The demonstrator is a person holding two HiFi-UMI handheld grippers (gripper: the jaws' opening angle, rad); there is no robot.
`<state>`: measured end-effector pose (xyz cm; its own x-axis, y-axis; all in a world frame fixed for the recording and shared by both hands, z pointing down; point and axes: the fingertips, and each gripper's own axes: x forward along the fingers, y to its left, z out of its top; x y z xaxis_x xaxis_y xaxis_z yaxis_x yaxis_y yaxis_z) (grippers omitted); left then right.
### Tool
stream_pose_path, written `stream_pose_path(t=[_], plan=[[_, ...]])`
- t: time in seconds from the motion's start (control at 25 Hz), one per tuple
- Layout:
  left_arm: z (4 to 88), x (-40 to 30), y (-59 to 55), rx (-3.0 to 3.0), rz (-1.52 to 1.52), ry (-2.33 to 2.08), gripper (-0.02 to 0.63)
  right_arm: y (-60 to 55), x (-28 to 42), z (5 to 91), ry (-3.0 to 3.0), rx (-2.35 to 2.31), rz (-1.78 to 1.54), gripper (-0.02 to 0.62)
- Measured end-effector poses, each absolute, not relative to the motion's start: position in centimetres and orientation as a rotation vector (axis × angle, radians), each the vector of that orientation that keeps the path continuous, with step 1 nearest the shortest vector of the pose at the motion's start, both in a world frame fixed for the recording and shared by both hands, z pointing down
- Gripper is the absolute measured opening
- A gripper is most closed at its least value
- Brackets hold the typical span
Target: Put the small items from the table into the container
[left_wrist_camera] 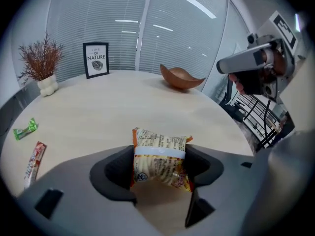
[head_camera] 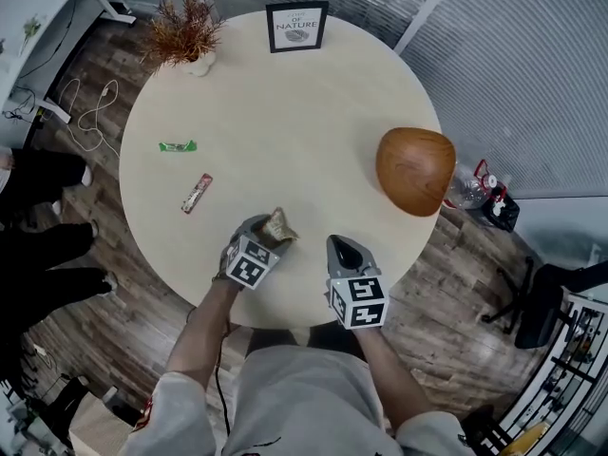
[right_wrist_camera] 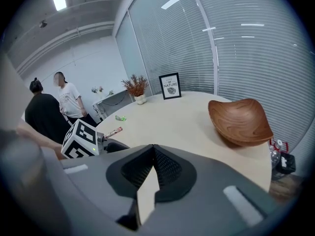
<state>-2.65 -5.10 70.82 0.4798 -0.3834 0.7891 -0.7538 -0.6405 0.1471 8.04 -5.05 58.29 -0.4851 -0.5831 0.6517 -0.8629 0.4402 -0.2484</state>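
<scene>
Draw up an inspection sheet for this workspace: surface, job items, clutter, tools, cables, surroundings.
Surface: round pale table.
Job's things: snack packet near the front edge; green candy and red bar lie at the left; wooden bowl at the right edge, nothing seen in it.
Clutter: framed sign and dried plant at the far edge.
Grippers: left tool closed on the snack packet's sides; right tool shut, empty.
Cables: white cable on the floor, left of the table.
Surroundings: blinds, water bottle on the floor, two people standing by.
</scene>
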Motion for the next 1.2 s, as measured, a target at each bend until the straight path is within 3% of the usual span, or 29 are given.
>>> stream_pose_path(t=[0.12,0.36,0.56,0.92,1.2], plan=[[69.7,-2.4,-5.8,2.272,0.946,-0.994,0.288,-5.4,8.6,58.4,-2.225,1.221,0.793,0.002],[63.5,0.3,-10.0,2.344,0.746,-1.046,0.285,-6.0,9.9,57.7,-2.231,1.279,0.81,0.002],[58.0,7.1,-14.1,2.48,0.64,-0.95,0.285,-6.7,13.5,56.9,-2.209,1.387,0.824,0.002],[56.4,21.8,-18.4,2.611,0.756,-0.735,0.287,-9.0,24.4,56.1,-2.072,1.676,0.856,0.002],[59.9,27.4,-20.9,2.571,0.917,-0.738,0.287,-8.8,29.1,56.9,-1.995,1.762,0.892,0.002]])
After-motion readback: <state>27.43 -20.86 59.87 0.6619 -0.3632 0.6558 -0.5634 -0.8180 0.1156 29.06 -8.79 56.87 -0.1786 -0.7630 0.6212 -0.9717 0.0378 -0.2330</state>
